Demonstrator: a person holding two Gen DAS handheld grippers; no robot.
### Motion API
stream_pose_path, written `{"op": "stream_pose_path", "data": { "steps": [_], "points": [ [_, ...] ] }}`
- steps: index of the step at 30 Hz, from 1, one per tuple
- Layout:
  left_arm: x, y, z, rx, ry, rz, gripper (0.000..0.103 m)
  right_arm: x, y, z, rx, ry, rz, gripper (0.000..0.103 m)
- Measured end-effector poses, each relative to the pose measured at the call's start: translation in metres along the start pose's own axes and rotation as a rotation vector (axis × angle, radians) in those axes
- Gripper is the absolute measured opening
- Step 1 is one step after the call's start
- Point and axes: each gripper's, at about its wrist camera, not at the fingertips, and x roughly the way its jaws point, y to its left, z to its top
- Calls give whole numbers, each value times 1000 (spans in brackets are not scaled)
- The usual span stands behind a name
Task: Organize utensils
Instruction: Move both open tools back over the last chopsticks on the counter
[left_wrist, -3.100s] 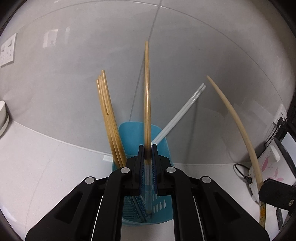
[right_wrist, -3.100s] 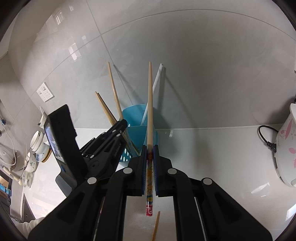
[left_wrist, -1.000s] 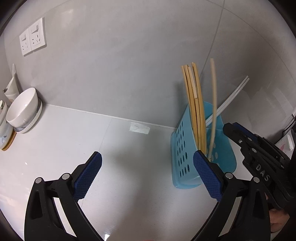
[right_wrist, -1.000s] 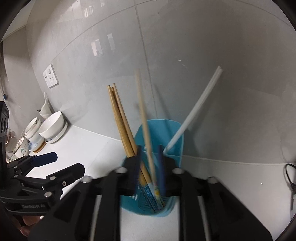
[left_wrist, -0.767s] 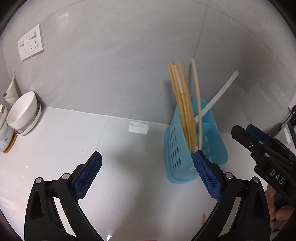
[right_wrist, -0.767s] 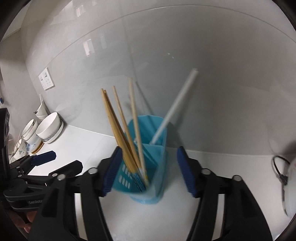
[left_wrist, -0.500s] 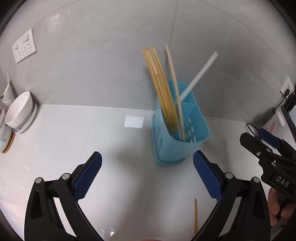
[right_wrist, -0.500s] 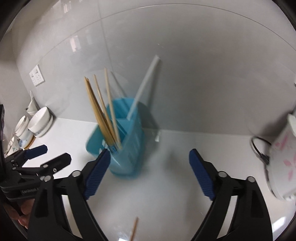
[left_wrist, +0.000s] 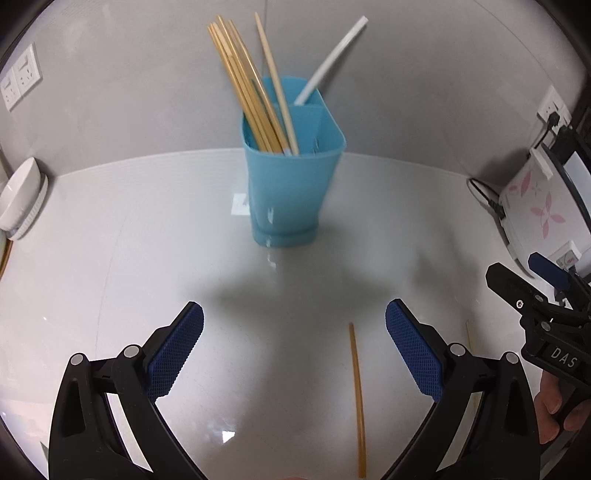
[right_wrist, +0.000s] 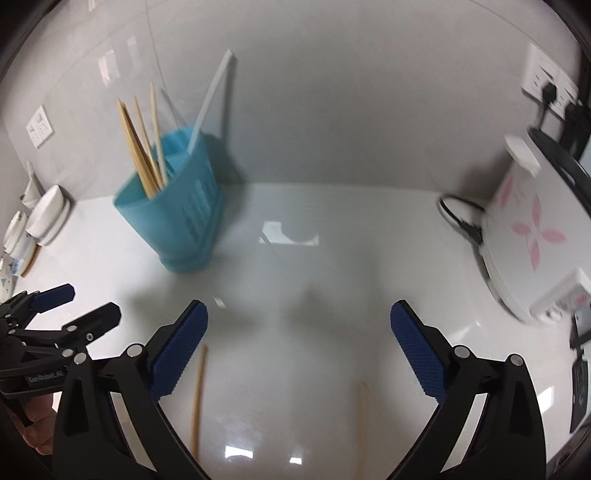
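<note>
1. Jaws of the left gripper (left_wrist: 294, 345) stand wide at the bottom of its own view, blue pads facing each other with nothing between them but bare white counter (left_wrist: 110, 266).
2. The right gripper (right_wrist: 299, 347) is just as wide; its jaws have just been opening, and nothing sits between them.
3. A loose wooden chopstick (left_wrist: 357, 410) lies flat on the counter at the lower right of the left view, just inside the right-hand pad, apart from it.
4. In the right view a second loose chopstick (right_wrist: 362, 424) lies at lower centre, blurred, between the pads.
5. The blue utensil holder (left_wrist: 291, 188) stands upright in the upper middle of the left view, against the grey wall.
6. A bundle of wooden chopsticks (left_wrist: 247, 88) leans left out of its front compartment; a white chopstick (left_wrist: 328, 61) slants right from the rear one.
7. A white bowl (left_wrist: 20, 195) sits at the left edge.
8. A white appliance with pink flowers (right_wrist: 532, 236) occupies the right edge of the right view, its black cord (right_wrist: 460, 218) beside it.
9. Wall sockets (left_wrist: 20, 81) show at upper left.
</note>
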Motion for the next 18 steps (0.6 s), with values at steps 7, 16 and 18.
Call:
{"op": "stream_pose_path", "data": {
  "steps": [7, 16, 18],
  "points": [
    [20, -12, -36, 2, 90, 12, 97, 8, -24, -40, 24, 84, -49, 95],
    [44, -27, -81, 11, 215, 28, 97, 11, -54, -99, 34, 219, -86, 95],
    [48, -31, -89, 9, 237, 34, 97, 13, -58, -110, 45, 256, -85, 93]
  ]
}}
